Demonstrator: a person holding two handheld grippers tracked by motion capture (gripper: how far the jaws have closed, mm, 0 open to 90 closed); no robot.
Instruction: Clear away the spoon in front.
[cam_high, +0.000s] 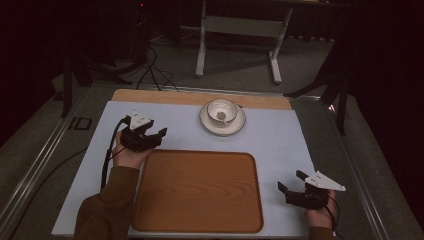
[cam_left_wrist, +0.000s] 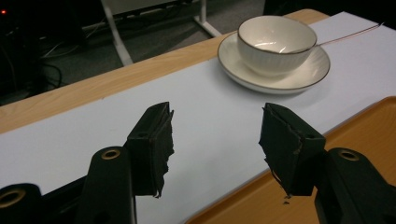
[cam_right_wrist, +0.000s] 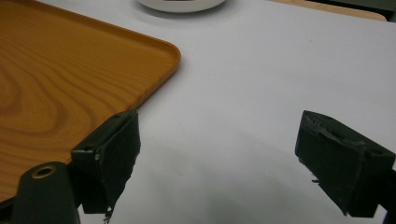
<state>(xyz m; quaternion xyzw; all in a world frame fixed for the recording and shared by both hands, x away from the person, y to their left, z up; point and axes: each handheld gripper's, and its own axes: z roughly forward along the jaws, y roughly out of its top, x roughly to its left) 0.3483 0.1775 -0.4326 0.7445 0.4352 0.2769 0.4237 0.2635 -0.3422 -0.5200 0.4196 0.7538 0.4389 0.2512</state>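
A white cup (cam_high: 222, 110) stands on a white saucer (cam_high: 222, 126) at the back middle of the white mat, with a thin spoon (cam_left_wrist: 348, 36) resting in it. A wooden tray (cam_high: 198, 191) lies bare at the front middle. My left gripper (cam_high: 148, 134) hovers open just past the tray's far left corner, and the cup (cam_left_wrist: 276, 43) and saucer (cam_left_wrist: 299, 79) lie ahead to its right. My right gripper (cam_high: 290, 183) is open over the mat right of the tray, whose corner (cam_right_wrist: 159, 56) lies to its left. Nothing is between either pair of jaws.
The white mat (cam_high: 270, 135) covers a wooden tabletop (cam_high: 165, 96) whose far edge shows as a strip. Beyond the table are a white desk frame (cam_high: 240, 30) and cables (cam_high: 150, 70) on the grey floor. Metal rails (cam_high: 45, 155) flank the table.
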